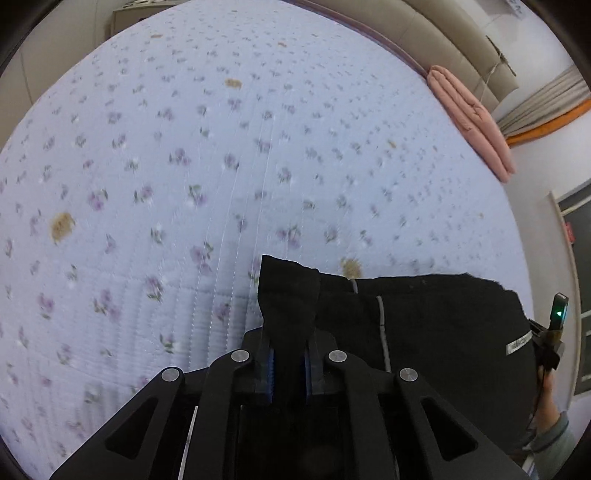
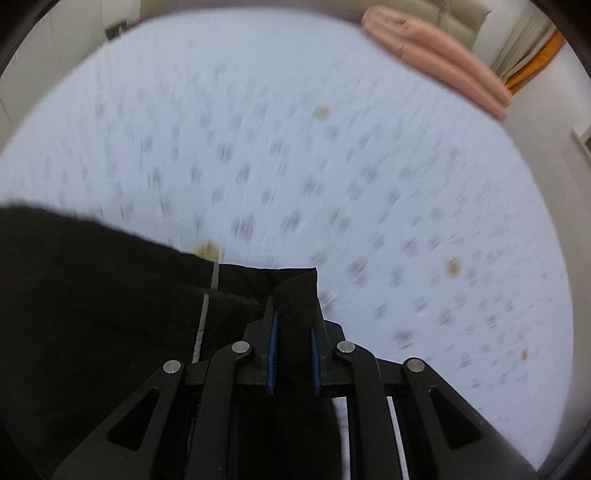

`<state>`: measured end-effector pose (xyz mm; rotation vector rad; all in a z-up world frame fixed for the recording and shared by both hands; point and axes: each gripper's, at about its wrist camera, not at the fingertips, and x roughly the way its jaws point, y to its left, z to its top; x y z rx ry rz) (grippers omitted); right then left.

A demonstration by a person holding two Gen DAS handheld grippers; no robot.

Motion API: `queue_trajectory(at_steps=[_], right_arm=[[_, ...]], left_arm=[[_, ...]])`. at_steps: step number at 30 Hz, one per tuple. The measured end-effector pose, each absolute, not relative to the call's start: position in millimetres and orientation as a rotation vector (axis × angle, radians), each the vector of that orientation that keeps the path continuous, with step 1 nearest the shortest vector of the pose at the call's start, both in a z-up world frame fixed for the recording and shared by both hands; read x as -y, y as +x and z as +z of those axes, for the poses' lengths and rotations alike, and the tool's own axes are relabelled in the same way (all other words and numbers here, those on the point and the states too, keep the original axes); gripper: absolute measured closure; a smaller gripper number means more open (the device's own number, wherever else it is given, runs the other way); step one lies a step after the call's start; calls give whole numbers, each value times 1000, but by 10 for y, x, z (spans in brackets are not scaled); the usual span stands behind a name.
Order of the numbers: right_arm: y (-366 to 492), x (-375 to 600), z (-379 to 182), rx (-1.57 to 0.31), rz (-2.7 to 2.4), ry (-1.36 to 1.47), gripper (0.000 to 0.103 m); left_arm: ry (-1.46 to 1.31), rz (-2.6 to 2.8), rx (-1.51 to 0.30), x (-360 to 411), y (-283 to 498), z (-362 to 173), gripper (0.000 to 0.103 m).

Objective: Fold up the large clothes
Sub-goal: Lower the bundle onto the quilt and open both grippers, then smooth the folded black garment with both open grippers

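Black garment (image 1: 424, 325), large, dark fabric with a thin grey seam or zip line running down it and a small grey label near one edge. One corner stands up, pinched between left gripper (image 1: 289, 373) pads. Another corner (image 2: 295, 295) likewise clamped in right gripper (image 2: 294, 363). Cloth spans between the two, bunched, over the bed.

Setting: home bedroom. Evidence: bed with quilted floral bedspread (image 1: 221, 166), pale lilac; folded pink blanket (image 1: 469, 118) at the far edge; padded beige headboard (image 1: 424, 33); grey and orange curtain (image 1: 546, 107) by white wall
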<state>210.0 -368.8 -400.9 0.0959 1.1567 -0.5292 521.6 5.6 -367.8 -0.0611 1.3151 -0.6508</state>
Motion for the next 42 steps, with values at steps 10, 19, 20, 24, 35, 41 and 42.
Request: queue_trajectory(at_steps=[10, 19, 20, 24, 35, 41, 42], right_arm=[[1857, 3857, -3729, -1141, -555, 221, 58], [1238, 3133, -2920, -991, -451, 338, 46], [1210, 2980, -2884, -988, -426, 341, 46], [1161, 2295, -2835, -989, -336, 321, 46], [1476, 1911, -3749, -1090, -301, 356, 45], [1587, 1807, -3559, -1121, -308, 326, 45], [1621, 1798, -3428, -1091, -294, 329, 46]], left_arm=[[-104, -638, -1344, -408, 5356, -3234, 55], [-9, -497, -1149, -795, 4867, -2328, 53], [12, -511, -1130, -747, 4702, -2261, 53], [-3, -664, -1091, -294, 3695, -2140, 53], [110, -622, -1182, 543, 3034, -3213, 52], [88, -640, -1197, 461, 3119, -2946, 55], [77, -635, -1173, 427, 3157, -2829, 55]])
